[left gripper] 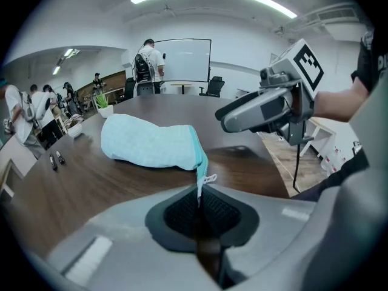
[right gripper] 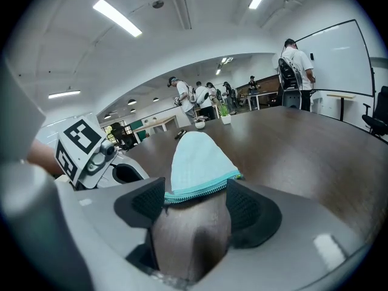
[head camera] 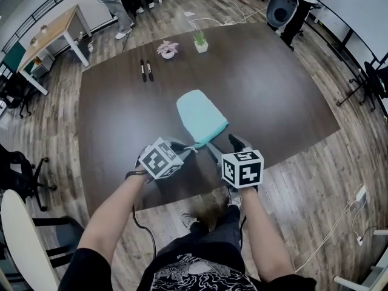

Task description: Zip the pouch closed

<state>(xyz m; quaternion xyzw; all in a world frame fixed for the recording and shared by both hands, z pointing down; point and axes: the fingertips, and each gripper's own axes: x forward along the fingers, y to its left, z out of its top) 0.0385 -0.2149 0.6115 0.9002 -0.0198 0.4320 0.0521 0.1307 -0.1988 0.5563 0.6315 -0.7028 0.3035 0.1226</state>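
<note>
A light turquoise pouch [head camera: 200, 115] lies on the dark brown table [head camera: 273, 96], its zipper edge toward me. My left gripper [head camera: 187, 148] is at the pouch's near left corner. In the left gripper view the left gripper [left gripper: 200, 204] is shut, and the thin zipper tab [left gripper: 200, 185] hanging from the pouch [left gripper: 151, 144] is pinched between its pads. My right gripper [head camera: 222, 143] is at the near right corner. The right gripper [right gripper: 197, 202] is open, and the zipper edge of the pouch [right gripper: 197, 159] spans the gap between its pads.
Two black markers [head camera: 145, 70], a pink flower pot [head camera: 168, 49] and a small green plant [head camera: 200, 41] sit at the table's far side. The table's near edge runs just under my hands. People stand beyond the table, near a whiteboard [left gripper: 182, 59].
</note>
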